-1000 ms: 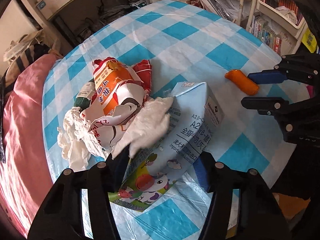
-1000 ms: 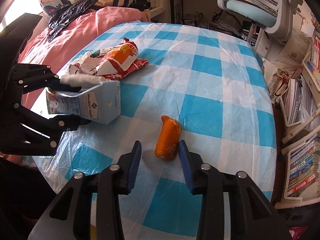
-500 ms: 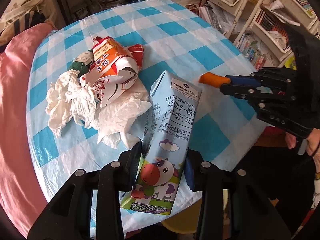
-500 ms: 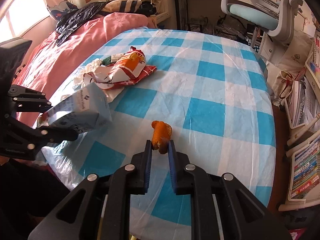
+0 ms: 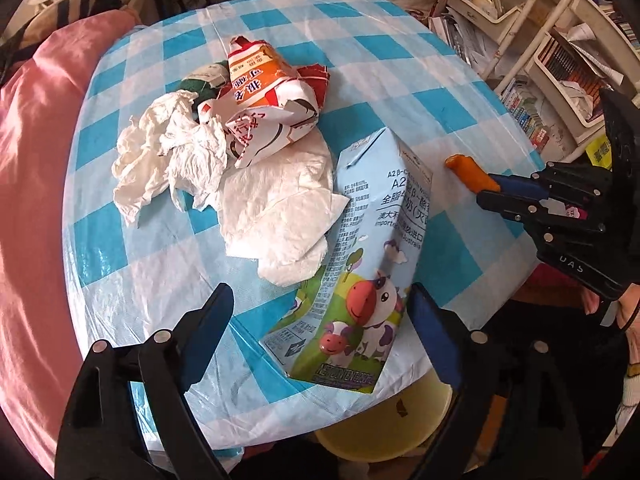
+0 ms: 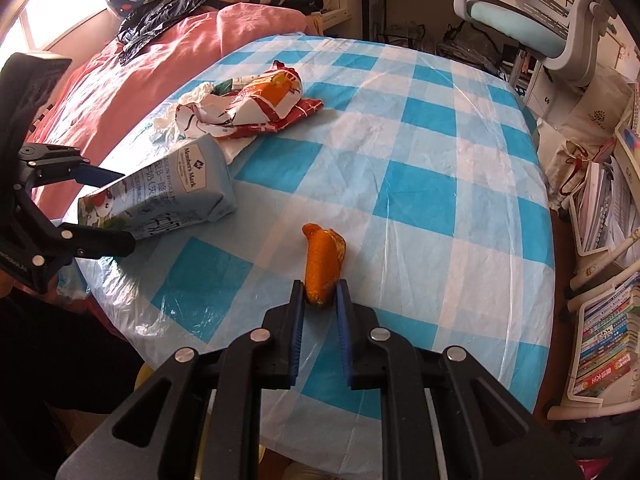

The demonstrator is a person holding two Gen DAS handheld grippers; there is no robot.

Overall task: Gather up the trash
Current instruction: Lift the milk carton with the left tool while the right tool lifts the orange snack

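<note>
A light-blue milk carton (image 5: 360, 248) with a cartoon cow leans tilted over the near table edge. It is between the fingers of my left gripper (image 5: 322, 320), whose jaws are opening; a wide gap shows on the carton's left side. My right gripper (image 6: 320, 296) is shut on one end of an orange peel piece (image 6: 324, 256), low over the checked tablecloth (image 6: 420, 200). Further back lie a crumpled white tissue (image 5: 172, 160), a flat white napkin (image 5: 280, 208) and a torn red-and-orange wrapper (image 5: 260, 100).
A yellow bin (image 5: 384, 428) stands below the near table edge, under the carton. Pink bedding (image 5: 36, 200) borders the table's left side. Bookshelves (image 6: 604, 340) and an office chair (image 6: 532, 28) stand beyond the table's other sides.
My left gripper closed on the carton, carried it toward the near table edge, then spread wide. My right gripper shut on the orange peel and has stayed there.
</note>
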